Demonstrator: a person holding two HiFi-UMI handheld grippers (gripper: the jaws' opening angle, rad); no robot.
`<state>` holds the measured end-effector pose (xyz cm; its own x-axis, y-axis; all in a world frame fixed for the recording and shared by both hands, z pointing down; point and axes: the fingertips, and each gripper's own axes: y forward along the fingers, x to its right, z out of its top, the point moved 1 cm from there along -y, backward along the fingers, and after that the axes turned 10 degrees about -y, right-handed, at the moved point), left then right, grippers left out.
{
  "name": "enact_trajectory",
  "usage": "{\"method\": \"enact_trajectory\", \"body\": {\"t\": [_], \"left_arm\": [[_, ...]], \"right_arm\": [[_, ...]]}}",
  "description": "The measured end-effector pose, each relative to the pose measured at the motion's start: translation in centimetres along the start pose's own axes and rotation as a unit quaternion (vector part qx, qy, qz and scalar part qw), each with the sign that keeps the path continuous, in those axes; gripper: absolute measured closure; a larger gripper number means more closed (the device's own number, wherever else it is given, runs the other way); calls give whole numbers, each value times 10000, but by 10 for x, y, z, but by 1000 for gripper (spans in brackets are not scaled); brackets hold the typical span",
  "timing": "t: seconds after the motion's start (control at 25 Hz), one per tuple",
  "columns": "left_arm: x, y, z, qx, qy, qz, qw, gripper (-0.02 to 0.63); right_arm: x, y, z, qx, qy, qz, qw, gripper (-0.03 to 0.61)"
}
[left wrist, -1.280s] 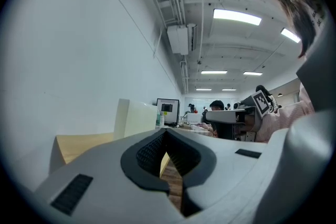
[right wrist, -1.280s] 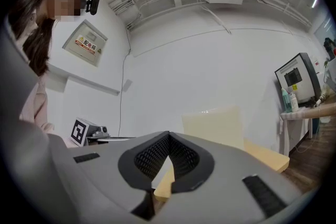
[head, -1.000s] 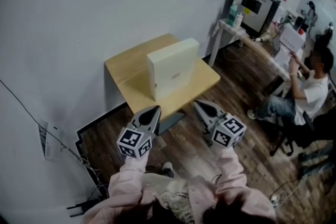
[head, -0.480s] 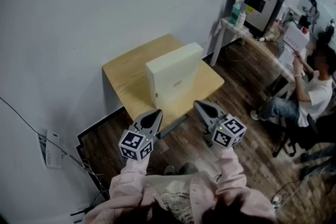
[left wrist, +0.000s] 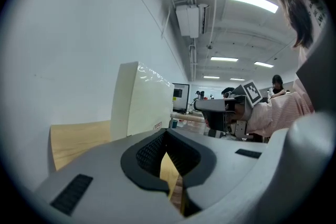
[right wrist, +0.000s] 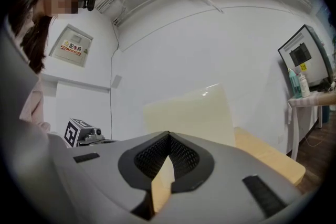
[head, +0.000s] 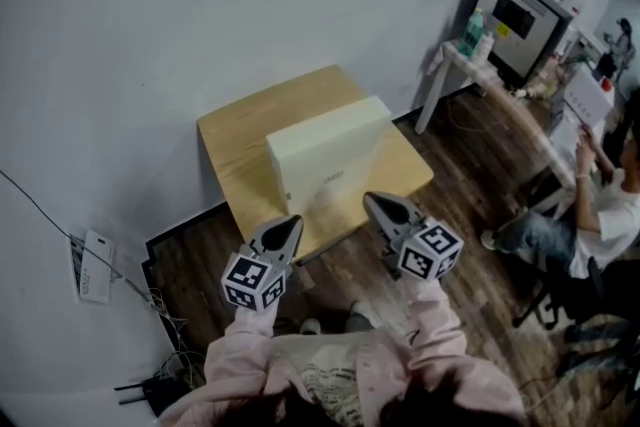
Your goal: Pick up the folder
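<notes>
A thick cream-white folder (head: 328, 158) stands upright on a small wooden table (head: 237, 134) against the wall. It also rises ahead in the left gripper view (left wrist: 140, 99) and in the right gripper view (right wrist: 191, 113). My left gripper (head: 289, 231) hovers just off the table's near edge, below the folder's left end, jaws shut and empty. My right gripper (head: 377, 208) hangs near the folder's right end, shut as well, with nothing in it. Neither touches the folder.
A white desk (head: 452, 65) with bottles (head: 474, 32) and a monitor (head: 523, 17) stands to the right along the wall. A seated person (head: 600, 215) is at the far right. Cables (head: 160, 315) and a wall box (head: 93, 266) lie at the lower left. Dark wood floor surrounds the table.
Both grippers have moved closer to the table and folder and a little lower. The folder looks larger and nearer in the head view. Jaws stayed shut.
</notes>
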<state>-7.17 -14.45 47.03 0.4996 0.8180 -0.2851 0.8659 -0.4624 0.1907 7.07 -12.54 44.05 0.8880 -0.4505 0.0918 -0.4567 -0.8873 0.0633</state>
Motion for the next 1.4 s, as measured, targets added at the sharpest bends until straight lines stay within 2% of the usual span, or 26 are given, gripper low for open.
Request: {"method": "enact_trajectory", "body": {"t": [0.44, 0.72, 0.96, 1.4], "left_arm": [[-1, 28, 8, 395, -230, 913, 9948, 615], [5, 31, 7, 438, -247, 1377, 9892, 614], [-5, 20, 7, 499, -268, 1784, 9823, 614], [-32, 10, 2, 419, -312, 2040, 9776, 614]], "right_arm": [[43, 21, -3, -267, -199, 932, 9951, 584], [54, 19, -5, -289, -285, 1339, 9902, 584], [75, 20, -6, -292, -371, 1332, 9900, 584], [110, 29, -19, -638, -622, 1126, 9896, 583]]}}
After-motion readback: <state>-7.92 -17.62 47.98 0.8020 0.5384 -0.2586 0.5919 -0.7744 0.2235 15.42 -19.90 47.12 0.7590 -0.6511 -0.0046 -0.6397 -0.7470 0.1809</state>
